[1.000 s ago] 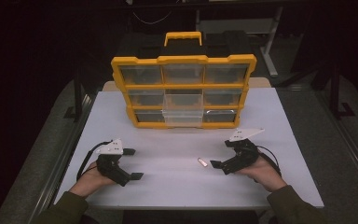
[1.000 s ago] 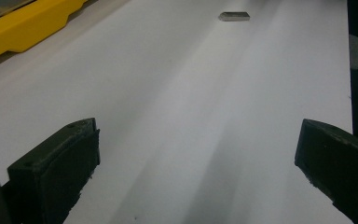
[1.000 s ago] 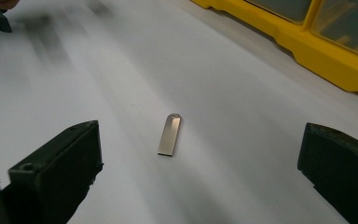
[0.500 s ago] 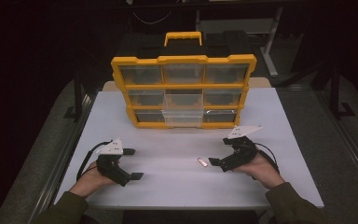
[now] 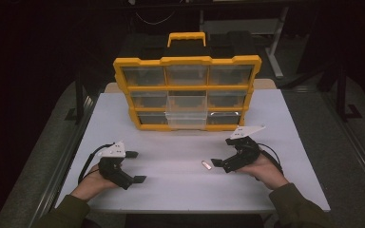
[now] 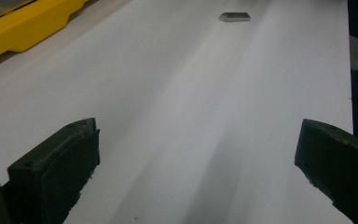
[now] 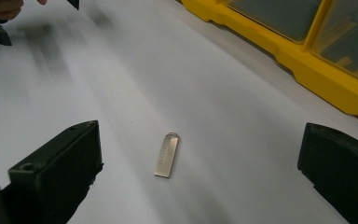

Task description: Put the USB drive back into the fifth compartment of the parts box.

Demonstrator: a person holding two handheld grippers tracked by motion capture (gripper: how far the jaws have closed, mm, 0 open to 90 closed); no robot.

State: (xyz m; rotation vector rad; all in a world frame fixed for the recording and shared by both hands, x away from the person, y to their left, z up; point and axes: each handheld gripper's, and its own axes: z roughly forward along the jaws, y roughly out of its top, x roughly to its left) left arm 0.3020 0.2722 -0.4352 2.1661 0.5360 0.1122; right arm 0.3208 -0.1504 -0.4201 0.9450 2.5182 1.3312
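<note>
Metal USB stick [image 7: 167, 155], lying flat on the white table [image 5: 171, 190], at about five o'clock from the yellow organiser case [image 5: 187, 92] and well apart from it. Probably light, stiff and slick, thin enough to skate away on the smooth surface; best pinched across its long narrow sides near the middle. Slim, silvery, rectangular, with a small loop at one end pointing toward twelve o'clock in the right gripper view.

Right gripper [image 5: 215, 163] just beside the stick at its three o'clock, jaws spread wide, gripping nothing. Left gripper [image 5: 136, 166] resting near the table's seven o'clock corner, jaws likewise wide apart and empty, facing the stick [image 6: 234, 17] from afar.
</note>
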